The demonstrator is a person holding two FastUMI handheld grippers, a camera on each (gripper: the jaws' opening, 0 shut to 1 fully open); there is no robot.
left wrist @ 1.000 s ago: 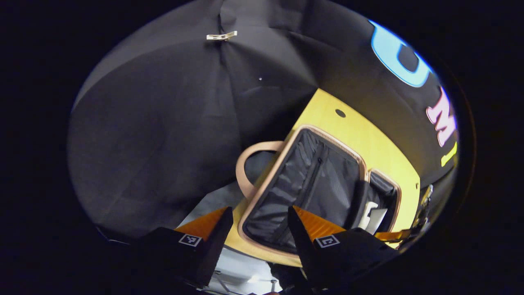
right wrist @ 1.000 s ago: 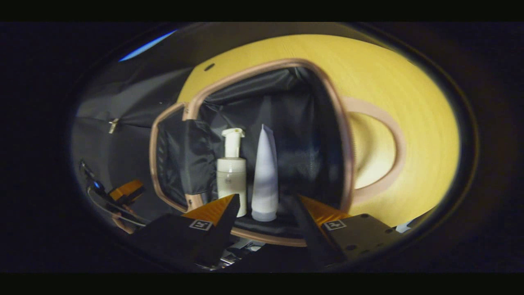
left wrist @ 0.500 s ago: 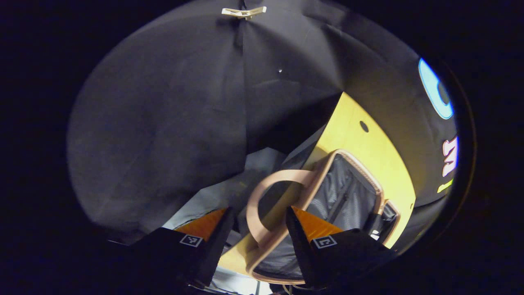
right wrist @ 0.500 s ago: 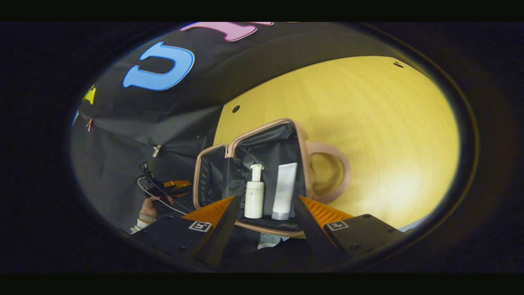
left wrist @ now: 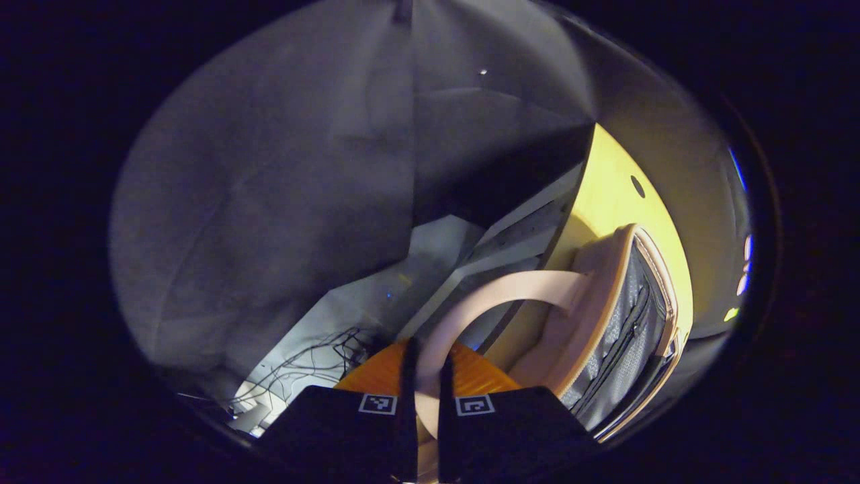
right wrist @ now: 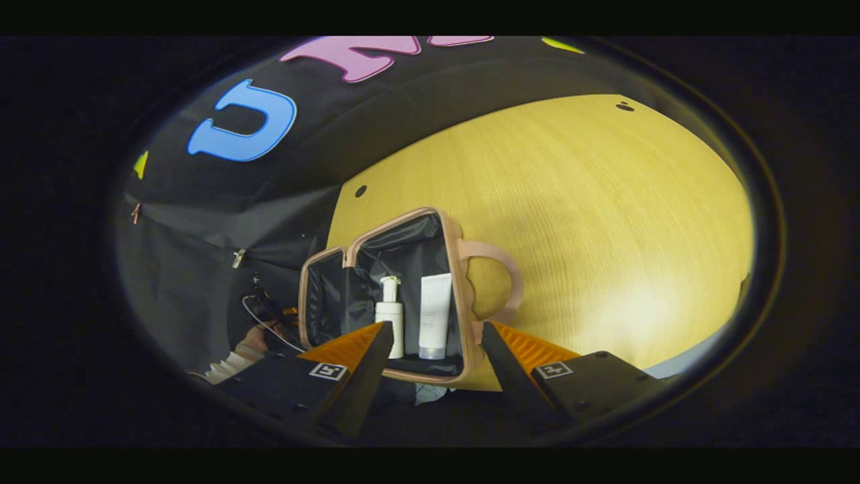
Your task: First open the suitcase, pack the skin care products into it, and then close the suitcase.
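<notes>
Left hand-held gripper (left wrist: 423, 376) now clamped on suitcase handle (left wrist: 470, 302) | right hand-held gripper (right wrist: 437, 346) apart, withdrawn

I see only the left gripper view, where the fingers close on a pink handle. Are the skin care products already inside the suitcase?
Observer: Yes. In the right gripper view a pump bottle and a tube stand upright in the open suitcase.
Operator: Does the right gripper hold something?
Observer: No, the right gripper is open and empty.
Operator: Is there another handle?
Observer: Yes, a second handle sticks out over the table, on the half holding the products.
</notes>
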